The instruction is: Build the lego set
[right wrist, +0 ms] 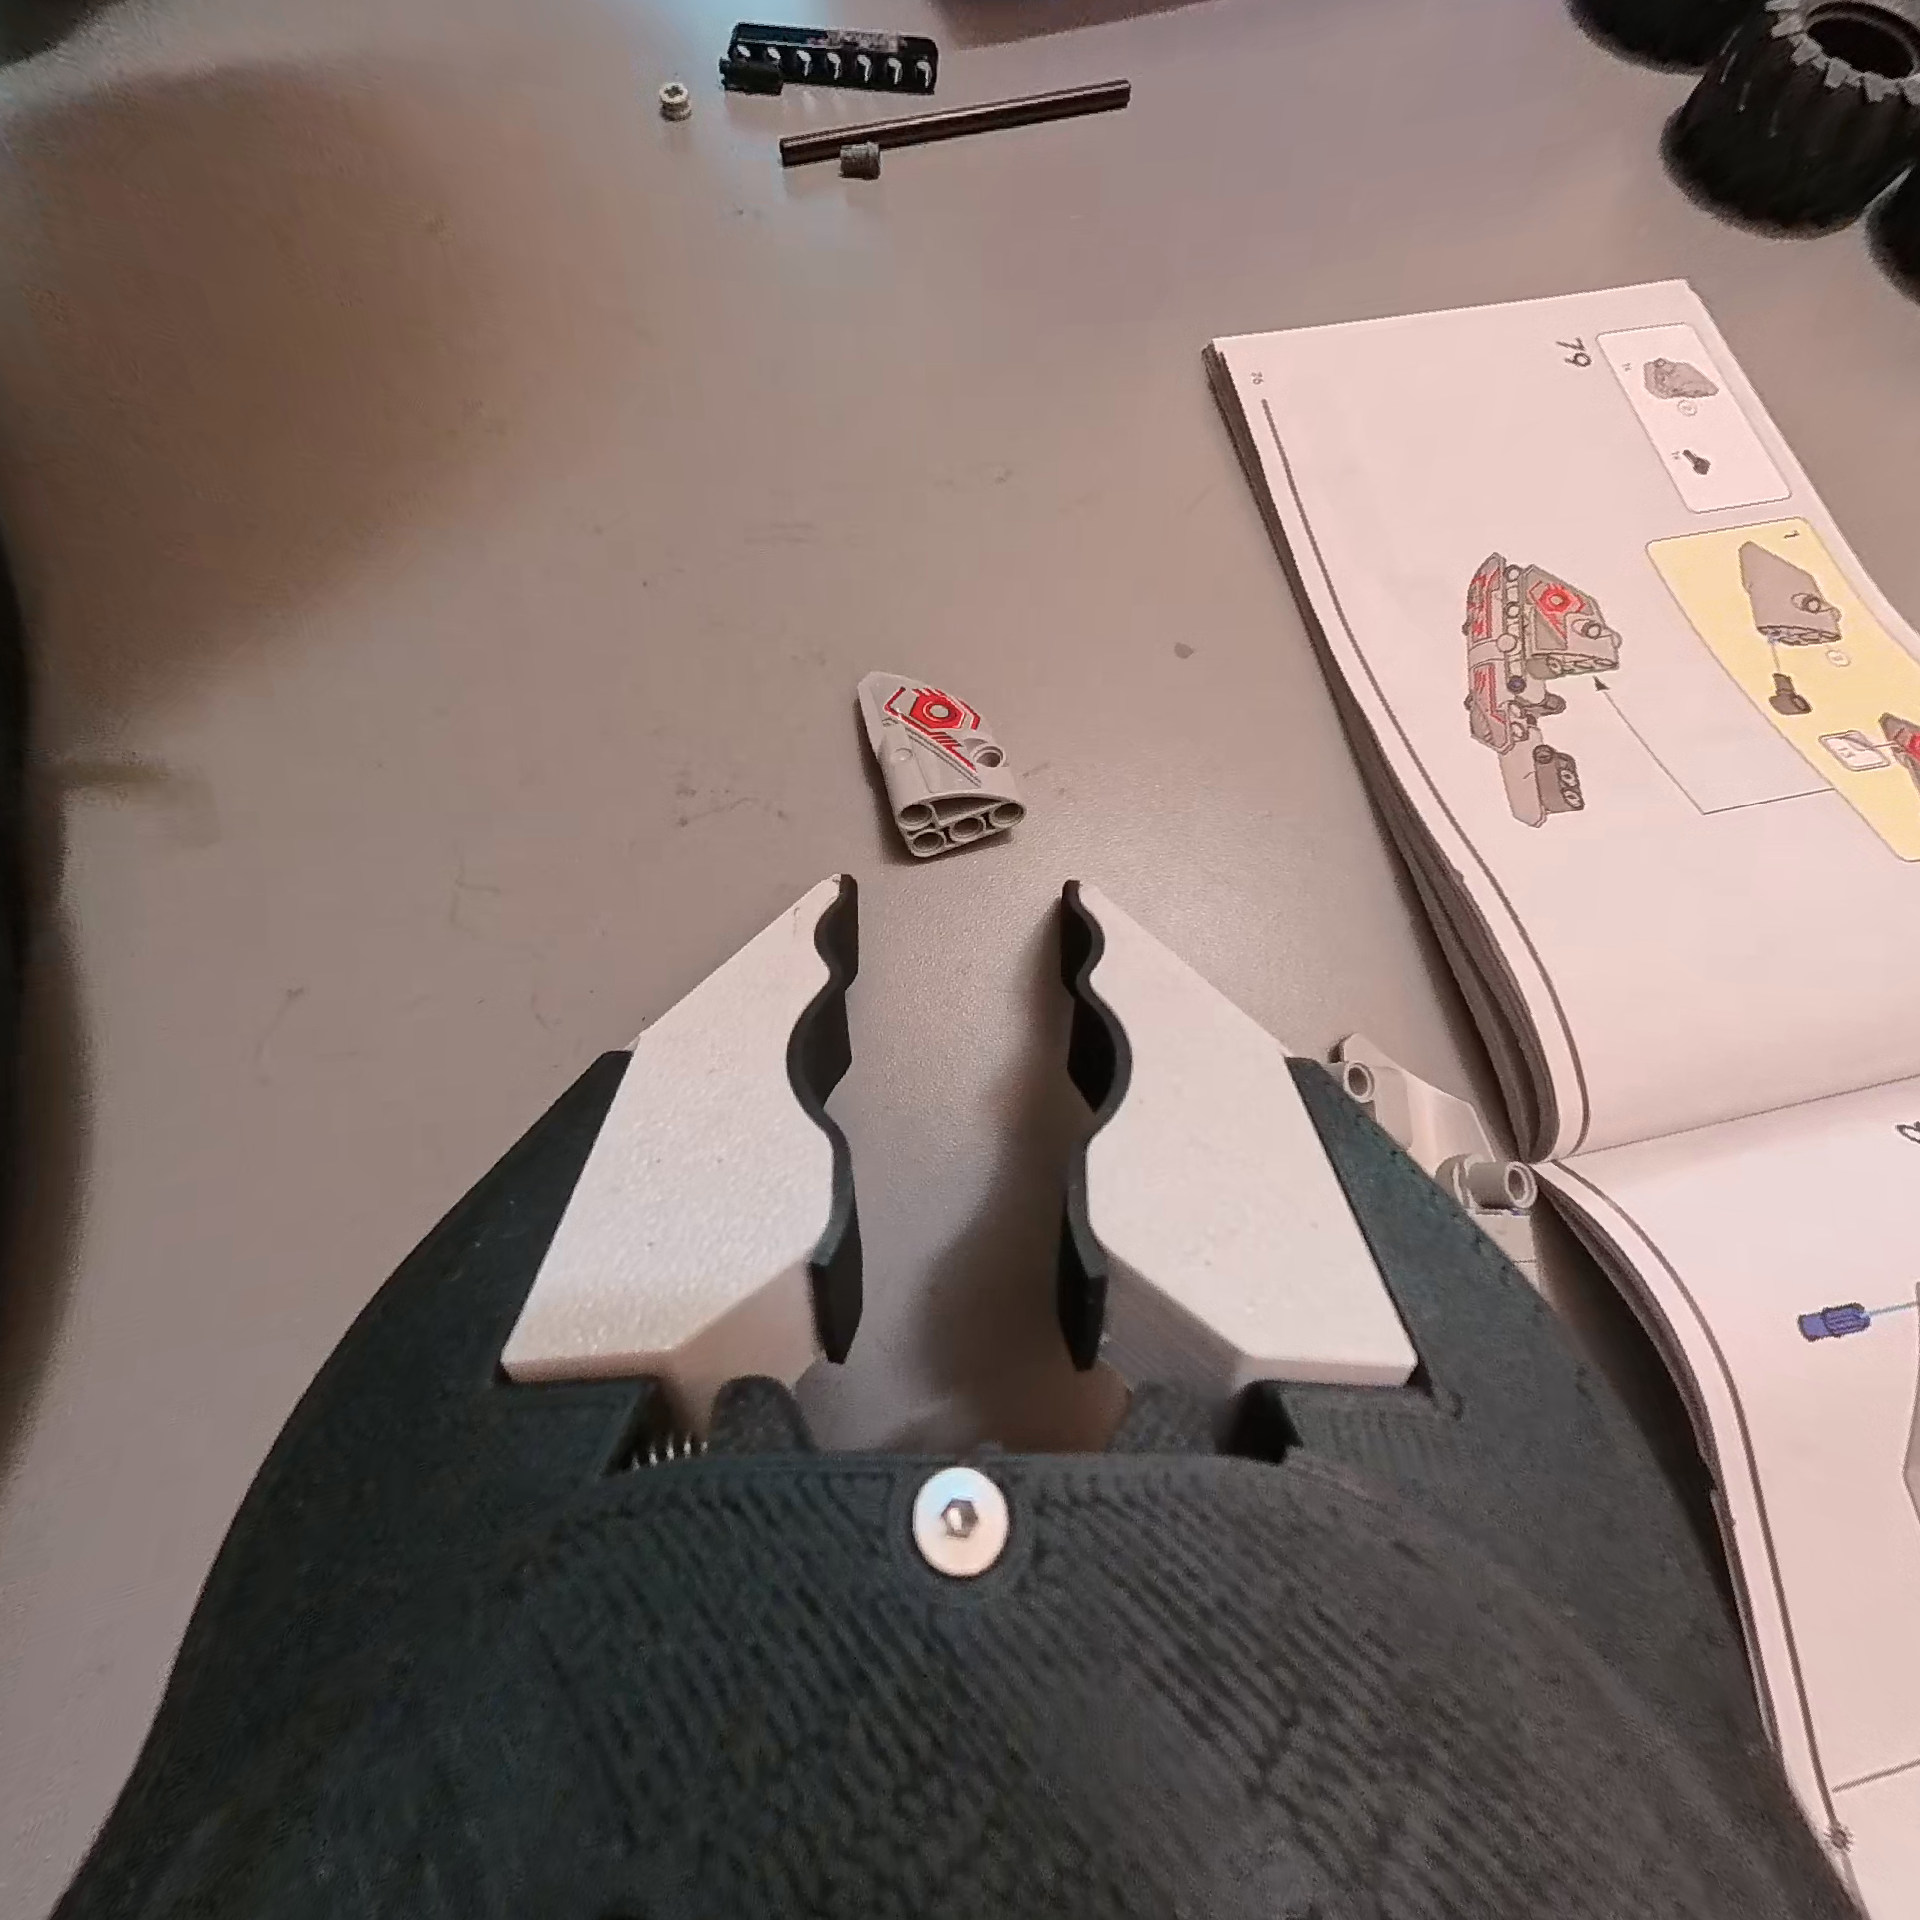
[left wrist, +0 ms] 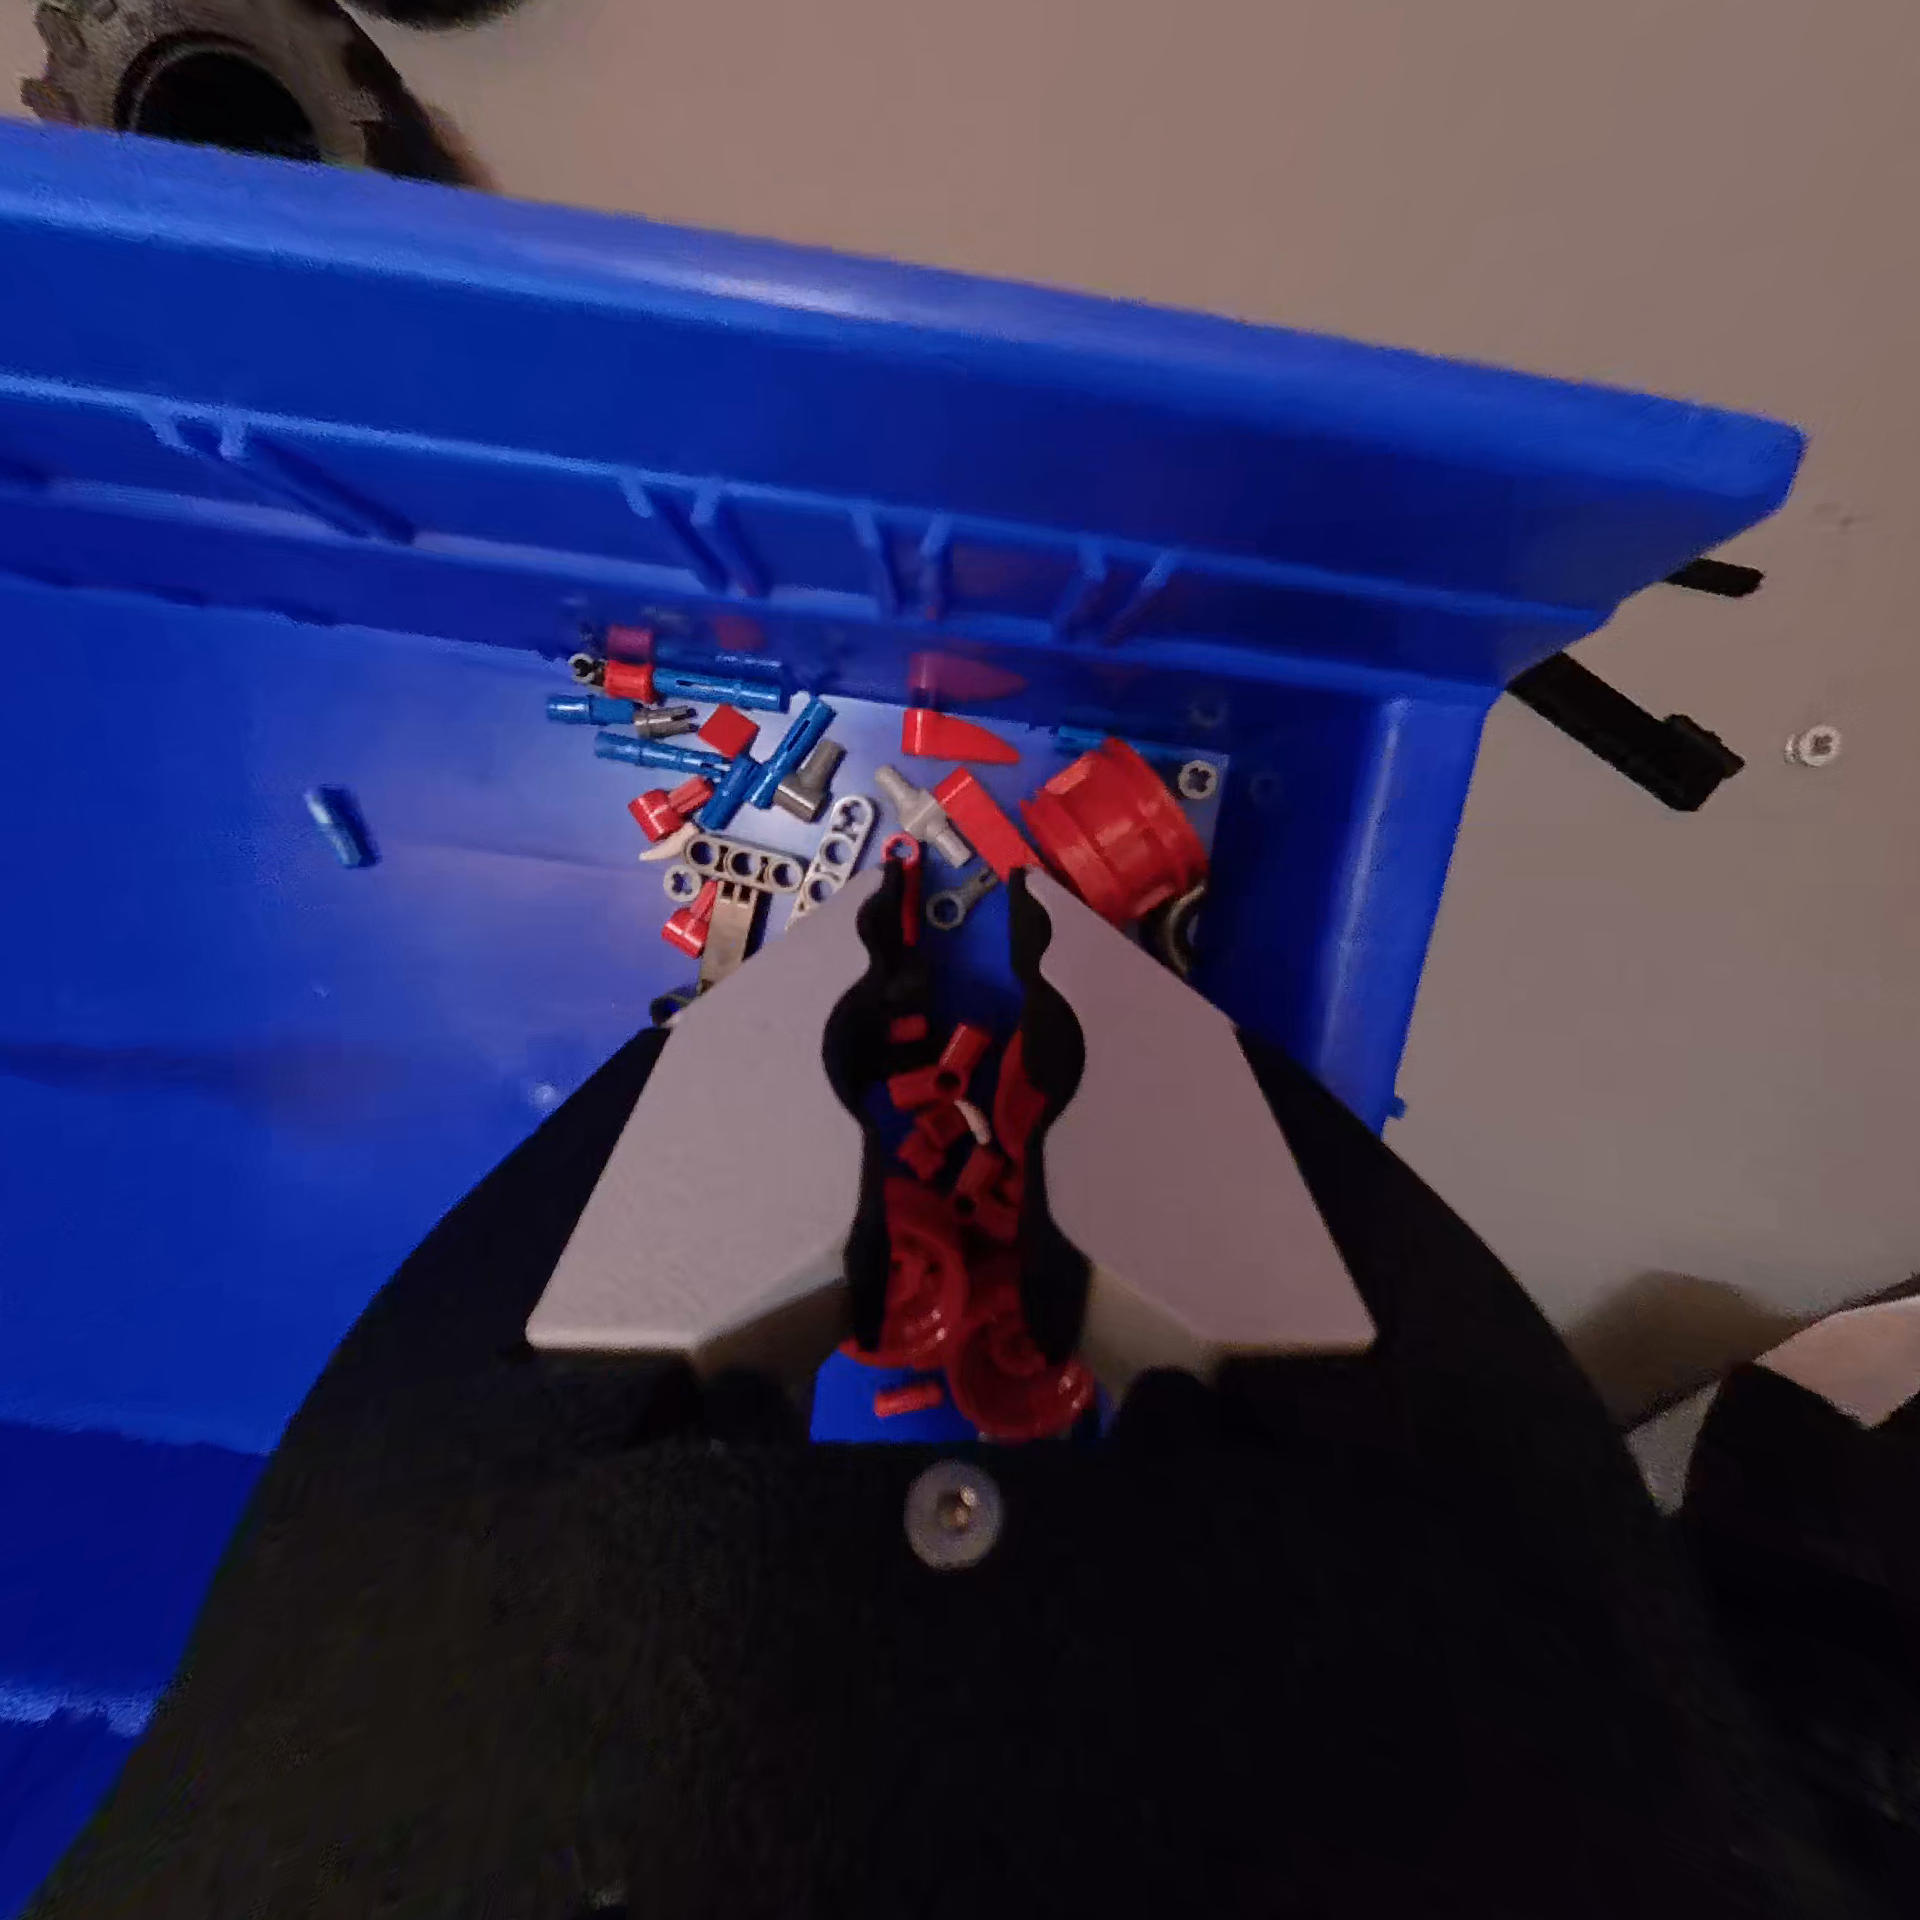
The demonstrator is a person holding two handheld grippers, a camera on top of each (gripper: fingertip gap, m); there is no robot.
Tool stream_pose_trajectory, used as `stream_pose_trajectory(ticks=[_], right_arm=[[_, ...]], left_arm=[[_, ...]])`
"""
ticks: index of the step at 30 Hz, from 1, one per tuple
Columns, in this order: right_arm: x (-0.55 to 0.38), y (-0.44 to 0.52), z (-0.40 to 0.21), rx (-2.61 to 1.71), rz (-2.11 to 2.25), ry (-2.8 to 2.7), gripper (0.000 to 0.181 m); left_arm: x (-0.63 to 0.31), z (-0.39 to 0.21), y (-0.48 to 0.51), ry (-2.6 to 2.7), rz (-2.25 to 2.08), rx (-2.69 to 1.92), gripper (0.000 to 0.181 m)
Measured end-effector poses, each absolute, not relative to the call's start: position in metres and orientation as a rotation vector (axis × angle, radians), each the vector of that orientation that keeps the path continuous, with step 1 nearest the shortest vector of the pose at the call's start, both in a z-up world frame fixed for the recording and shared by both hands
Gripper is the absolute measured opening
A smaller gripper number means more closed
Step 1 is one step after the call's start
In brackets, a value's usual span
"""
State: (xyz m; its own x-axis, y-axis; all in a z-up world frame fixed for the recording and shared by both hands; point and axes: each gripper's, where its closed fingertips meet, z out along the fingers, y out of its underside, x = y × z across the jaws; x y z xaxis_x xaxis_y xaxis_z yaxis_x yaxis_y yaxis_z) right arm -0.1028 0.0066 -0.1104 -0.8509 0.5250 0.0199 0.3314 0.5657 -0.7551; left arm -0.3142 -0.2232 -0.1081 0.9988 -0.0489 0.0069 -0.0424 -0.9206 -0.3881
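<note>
Starting at the left hand-held gripper (left wrist: 954, 883): poised inside the blue bin (left wrist: 935, 416), in its far right corner, jaws parted only to a narrow slit and clamped on nothing certain, with a thin red piece (left wrist: 902, 883) lying along the inner face of the left finger and a small grey connector (left wrist: 951, 906) just past the tips. Hard to tell whether touching that red piece or merely above it. Likely risk here: closing on this crowded heap and pinching two bits together, nudging the wanted one under the red wheel hub (left wrist: 1117, 831) just to the right, or flicking a small one leftward among the blue pins (left wrist: 717, 675) and grey beams (left wrist: 740, 862). Also possible: scraping a fingertip on the bin wall, so close on the right and far sides. Over at the right hand-held gripper (right wrist: 961, 894): hovering above the table (right wrist: 416, 520), jaws well apart, holding nothing, pointed at the grey panel (right wrist: 940, 764) with red markings lying just beyond the tips. Probable trouble there: pushing that curved, tapered panel away across the smooth table instead of gripping it, or squeezing on the taper and popping it out. Farther out: open instruction booklet (right wrist: 1455, 727) to the right; black beam (right wrist: 831, 68), black axle (right wrist: 956, 120) and black tyres (right wrist: 1787, 135) at the far edge, well apart from the panel, at little risk unless swept by a careless move.
</note>
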Motion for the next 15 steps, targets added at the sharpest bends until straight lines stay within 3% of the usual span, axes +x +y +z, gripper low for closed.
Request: stream_pose_trajectory(ticks=[5, 15], right_arm=[[-0.103, 0.007, -0.11, -0.713, 1.158, -2.558, 0.037], [-0.103, 0.007, -0.11, -0.706, 1.152, -2.55, 0.038]], left_arm=[[-0.312, -0.108, -0.23, 0.006, -0.061, -2.761, 0.0], [-0.316, -0.099, -0.239, -0.038, -0.006, -2.763, 0.01]])
